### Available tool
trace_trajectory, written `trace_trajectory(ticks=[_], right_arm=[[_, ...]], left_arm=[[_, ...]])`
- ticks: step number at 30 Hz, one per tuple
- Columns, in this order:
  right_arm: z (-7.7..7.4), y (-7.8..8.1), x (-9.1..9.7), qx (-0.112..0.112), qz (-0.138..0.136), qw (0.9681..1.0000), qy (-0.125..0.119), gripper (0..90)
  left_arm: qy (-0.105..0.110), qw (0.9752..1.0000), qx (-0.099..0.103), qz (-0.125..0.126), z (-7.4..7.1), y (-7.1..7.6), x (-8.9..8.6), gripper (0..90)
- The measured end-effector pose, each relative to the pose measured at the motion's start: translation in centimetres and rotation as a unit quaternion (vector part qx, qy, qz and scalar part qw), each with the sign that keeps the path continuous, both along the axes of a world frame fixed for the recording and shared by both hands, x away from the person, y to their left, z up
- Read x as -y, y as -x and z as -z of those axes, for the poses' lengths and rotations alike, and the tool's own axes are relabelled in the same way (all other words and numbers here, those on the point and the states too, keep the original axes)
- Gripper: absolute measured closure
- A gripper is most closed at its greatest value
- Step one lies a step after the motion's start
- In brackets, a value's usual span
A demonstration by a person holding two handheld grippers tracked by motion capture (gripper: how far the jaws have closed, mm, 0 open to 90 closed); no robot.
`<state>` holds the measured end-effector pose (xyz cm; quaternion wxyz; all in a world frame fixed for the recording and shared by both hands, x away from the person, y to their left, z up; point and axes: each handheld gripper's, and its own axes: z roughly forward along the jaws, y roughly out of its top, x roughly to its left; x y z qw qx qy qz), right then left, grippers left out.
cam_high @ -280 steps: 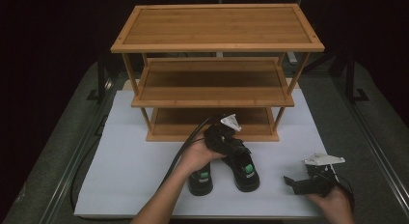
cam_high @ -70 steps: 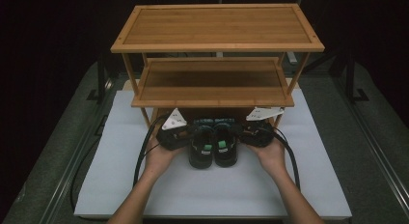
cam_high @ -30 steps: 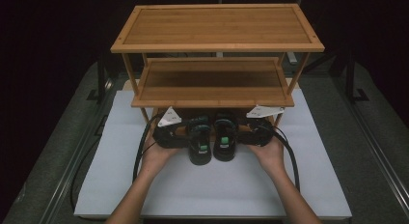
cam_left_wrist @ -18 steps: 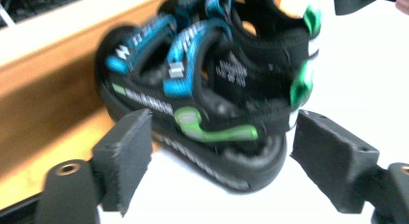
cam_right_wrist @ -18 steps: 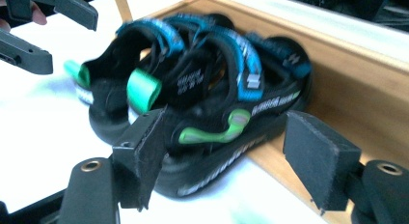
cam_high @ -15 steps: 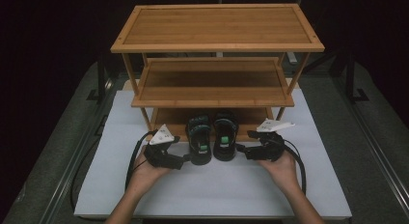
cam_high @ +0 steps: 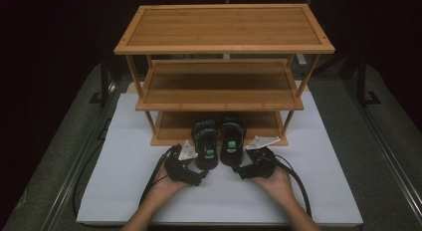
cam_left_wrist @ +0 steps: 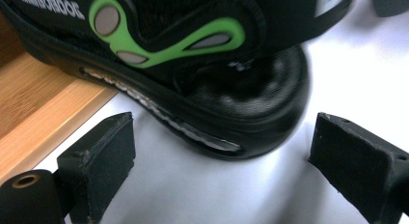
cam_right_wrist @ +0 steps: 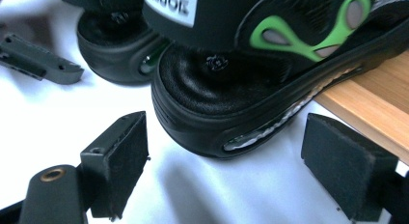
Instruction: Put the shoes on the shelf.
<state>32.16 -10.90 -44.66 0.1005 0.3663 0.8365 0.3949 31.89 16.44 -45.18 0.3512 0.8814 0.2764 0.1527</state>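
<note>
Two black sandals lie side by side with toes on the bottom shelf [cam_high: 169,125] of the rack and heels hanging out onto the white mat [cam_high: 124,156]. The left gripper [cam_high: 198,180], at 7 o'clock of the left sandal [cam_high: 206,144], has its jaws spread and just been opening, the heel lying just past the fingers [cam_left_wrist: 103,154], untouched. The right gripper [cam_high: 239,173], at 5 o'clock of the right sandal [cam_high: 232,140], has likewise been opening, its fingers [cam_right_wrist: 120,151] apart and clear of the heel ahead.

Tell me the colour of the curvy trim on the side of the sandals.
Bright green on black, with grey oval insets; the trim on the left sandal shows best in the left gripper view.
</note>
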Motion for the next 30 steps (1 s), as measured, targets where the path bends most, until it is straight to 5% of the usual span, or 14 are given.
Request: trace_trajectory(ticks=[4, 8, 11, 14, 30], right_arm=[[0.4, -0.4, -0.5, 0.008, -0.002, 0.9998, 0.015, 18.6], [0.3, -0.8, -0.5, 0.005, -0.001, 1.0000, 0.002, 19.1], [-0.7, -1.0, 0.1, 0.032, -0.001, 0.9992, -0.024, 23.4], [-0.9, -1.4, 0.0, 0.036, -0.002, 0.9993, -0.013, 27.7], [-0.7, -4.8, -0.7, 0.058, 0.030, 0.9977, -0.019, 31.8]], left_arm=[[0.011, 0.9999, 0.000, 0.008, 0.0, -0.4, 0.0, 13.1], [0.013, 0.9998, 0.004, 0.011, -0.1, -0.7, 0.0, 14.0], [0.035, 0.9992, 0.017, 0.010, -1.1, -0.9, -0.3, 17.2], [0.055, 0.9983, 0.019, 0.005, -1.9, -1.8, -0.6, 20.8], [0.049, 0.9988, 0.003, -0.009, -1.2, -6.2, -0.6, 21.7]])
